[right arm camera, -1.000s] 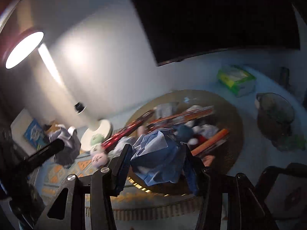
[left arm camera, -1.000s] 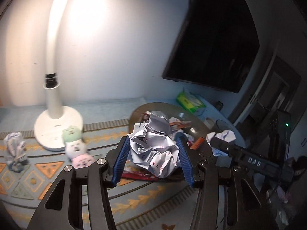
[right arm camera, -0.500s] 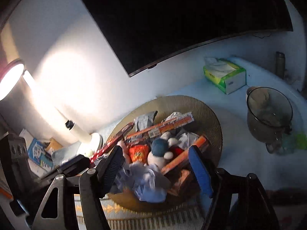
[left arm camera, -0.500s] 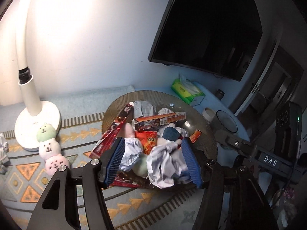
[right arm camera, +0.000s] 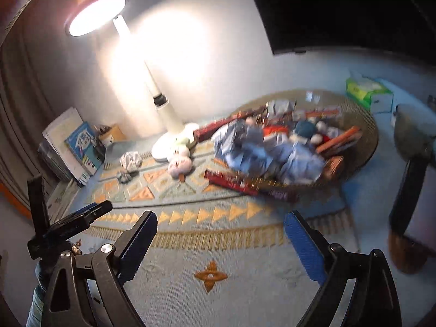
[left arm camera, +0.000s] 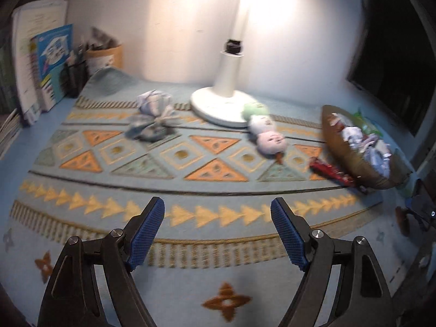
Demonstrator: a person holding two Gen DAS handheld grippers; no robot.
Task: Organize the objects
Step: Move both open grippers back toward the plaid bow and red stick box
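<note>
My left gripper hangs over the patterned mat, its jaws opening with nothing between them. Ahead of it lies a crumpled paper ball, and a stacked plush toy lies on its side by the lamp base. My right gripper is also opening and holds nothing. Beyond it stands the woven bowl, in which crumpled papers lie among packets and toys. The same paper ball shows far left in the right wrist view.
A red packet leans against the bowl's near rim. Books and a pen holder line the left edge. A tissue box and a glass jar stand right of the bowl. A dark screen hangs behind.
Both grippers let go of their crumpled papers, which now lie in the bowl. Both opened and pulled back; the left one swung left over the mat toward the loose paper ball.
</note>
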